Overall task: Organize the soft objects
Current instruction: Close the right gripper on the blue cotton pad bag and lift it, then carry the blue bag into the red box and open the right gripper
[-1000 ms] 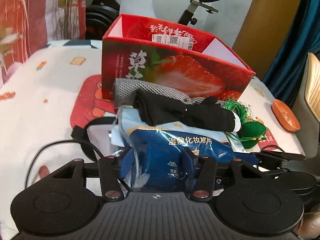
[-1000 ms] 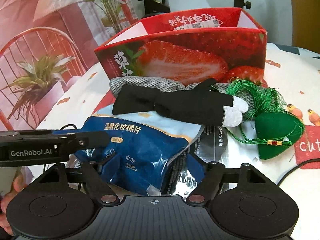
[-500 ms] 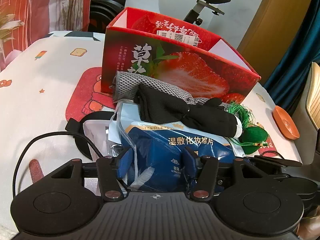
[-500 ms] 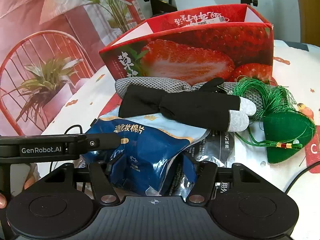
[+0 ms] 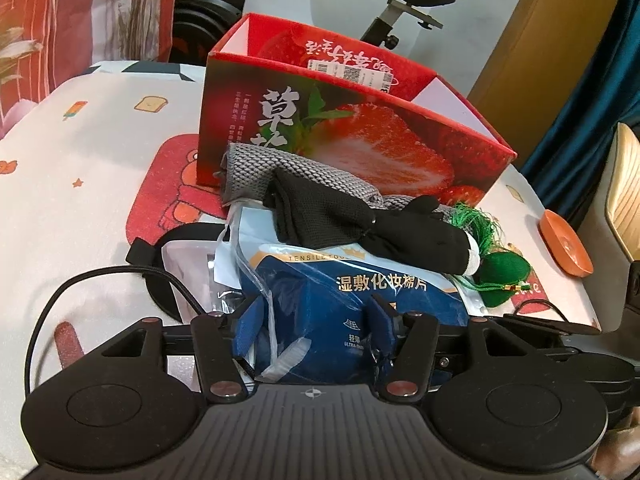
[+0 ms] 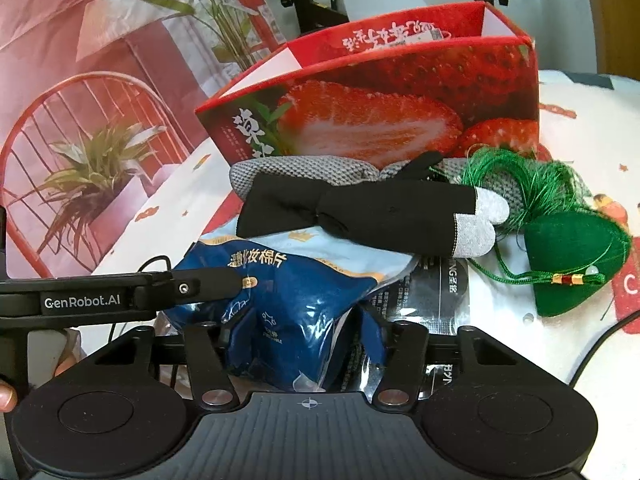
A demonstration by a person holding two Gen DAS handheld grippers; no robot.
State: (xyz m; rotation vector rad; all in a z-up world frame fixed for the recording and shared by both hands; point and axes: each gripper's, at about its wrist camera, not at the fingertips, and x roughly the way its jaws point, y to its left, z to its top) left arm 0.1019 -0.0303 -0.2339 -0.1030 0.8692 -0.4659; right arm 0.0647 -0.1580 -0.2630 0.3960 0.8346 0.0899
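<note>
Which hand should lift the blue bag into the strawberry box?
Probably either: both tools pinch the blue bag, left tool and right tool. The strawberry box stands straight ahead.

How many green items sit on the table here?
1: a green tasselled sachet lies right of the black glove, before the strawberry box. More may hide under the pile.

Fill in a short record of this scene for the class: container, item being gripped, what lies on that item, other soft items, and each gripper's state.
Container: strawberry box, open-topped, behind the pile
Gripped item: blue cotton-pad bag, clamped from both ends
On the bag: black glove
Behind the glove: grey knitted cloth
Beside the pile: green tasselled pouch
Left gripper: shut on the bag
Right gripper: shut on the bag
</note>
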